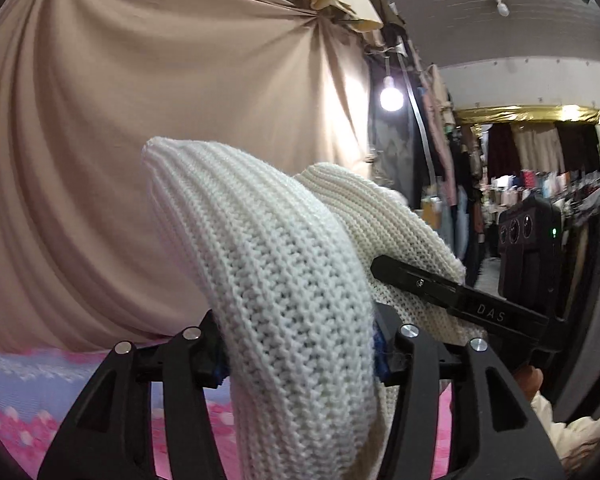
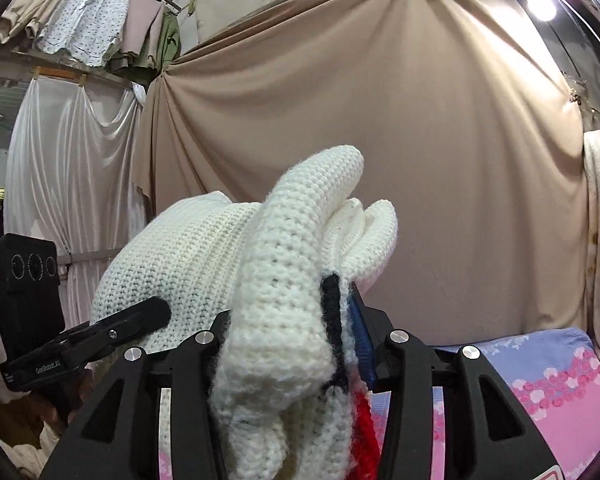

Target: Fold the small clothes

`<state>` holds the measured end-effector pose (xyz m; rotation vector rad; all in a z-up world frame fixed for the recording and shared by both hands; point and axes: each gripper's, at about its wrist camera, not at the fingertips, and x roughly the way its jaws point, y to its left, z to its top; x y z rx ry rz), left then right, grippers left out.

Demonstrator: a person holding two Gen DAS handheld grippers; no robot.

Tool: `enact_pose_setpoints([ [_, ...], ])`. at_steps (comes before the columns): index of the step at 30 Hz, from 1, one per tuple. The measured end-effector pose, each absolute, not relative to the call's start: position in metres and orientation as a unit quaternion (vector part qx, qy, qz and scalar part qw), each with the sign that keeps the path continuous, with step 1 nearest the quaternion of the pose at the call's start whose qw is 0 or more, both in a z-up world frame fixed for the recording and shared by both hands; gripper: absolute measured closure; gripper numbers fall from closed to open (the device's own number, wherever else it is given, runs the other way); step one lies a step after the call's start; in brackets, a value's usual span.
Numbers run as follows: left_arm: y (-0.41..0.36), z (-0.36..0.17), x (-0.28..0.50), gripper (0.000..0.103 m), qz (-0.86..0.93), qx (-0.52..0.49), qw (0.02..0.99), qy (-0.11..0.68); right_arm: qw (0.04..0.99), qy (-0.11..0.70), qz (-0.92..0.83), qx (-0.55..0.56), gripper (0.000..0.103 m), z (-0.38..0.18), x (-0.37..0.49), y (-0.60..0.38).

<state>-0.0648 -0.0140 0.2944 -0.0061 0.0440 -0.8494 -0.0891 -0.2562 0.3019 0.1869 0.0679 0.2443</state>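
Beige draped curtain [image 1: 140, 140] fills background; clothes rack [image 2: 92, 16] far left, lit bulb [image 1: 391, 98] far right. Pink-and-lilac floral cloth [image 2: 540, 376] covers surface below. White knit garment [image 1: 284, 280] held up off surface, bunched, with black, blue, red trim. Left gripper [image 1: 300, 360] fingers clamped on its thick fold. Right gripper [image 2: 296, 356] fingers clamped on another bunched fold. Writing: "DAS" on right gripper's finger, "GenRobot.AI" on left gripper's.

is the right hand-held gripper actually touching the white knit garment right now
Touching. The right wrist view shows the white knit garment bunched between the right hand-held gripper's jaws, with both pads pressed into the folds and no gap on either side.
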Motion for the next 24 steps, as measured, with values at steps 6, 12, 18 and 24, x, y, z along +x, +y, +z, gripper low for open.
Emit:
enact_pose_setpoints([
  [6,-0.007,0.196,0.072,0.044,-0.337,-0.028,0.919,0.2,0.955,0.232,0.107,0.153,0.049,0.173,0.063,-0.251],
  [12,0.035,0.053,0.158,0.044,-0.246,-0.108,0.884,0.383,0.9,0.388,0.072,0.185,0.048,0.048,0.097,-0.263],
  [18,0.062,0.06,0.179,0.008,-0.282,-0.195,0.861,0.375,0.903,0.382,0.076,0.181,0.018,0.065,0.126,-0.267],
  [24,0.054,0.022,0.215,0.012,-0.29,-0.215,0.821,0.443,0.856,0.455,0.116,0.217,0.019,0.019,0.174,-0.246],
])
